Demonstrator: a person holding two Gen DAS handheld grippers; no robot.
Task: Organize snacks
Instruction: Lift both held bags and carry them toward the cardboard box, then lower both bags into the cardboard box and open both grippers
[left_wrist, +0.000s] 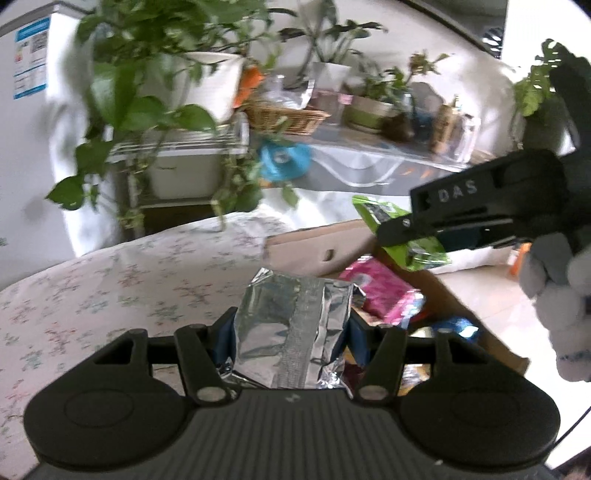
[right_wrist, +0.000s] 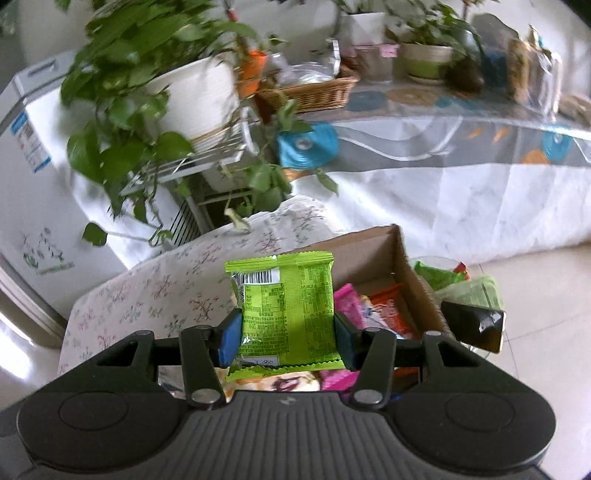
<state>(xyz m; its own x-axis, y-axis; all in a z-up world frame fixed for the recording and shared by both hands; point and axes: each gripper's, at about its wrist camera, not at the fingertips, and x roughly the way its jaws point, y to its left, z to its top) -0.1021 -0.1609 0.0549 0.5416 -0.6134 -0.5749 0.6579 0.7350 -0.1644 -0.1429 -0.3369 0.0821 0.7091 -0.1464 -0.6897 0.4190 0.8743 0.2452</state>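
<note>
Two grippers over cardboard box (right_wrist: 388, 254): left gripper (left_wrist: 291, 334) clamps silver foil packet (left_wrist: 291, 325); right gripper (right_wrist: 288, 339) clamps green snack packet (right_wrist: 288, 306).

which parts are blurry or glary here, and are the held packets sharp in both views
Left wrist view: plants and shelf clutter smeared, silver packet fairly sharp with glare on its foil, green packet soft. Right wrist view: green packet crisp, barcode readable, plant blurred, floor washed out by bright light. Both views bend straight edges, fisheye style.

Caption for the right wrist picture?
Right tool gripping a green snack packet above an open cardboard box of snacks.
</note>
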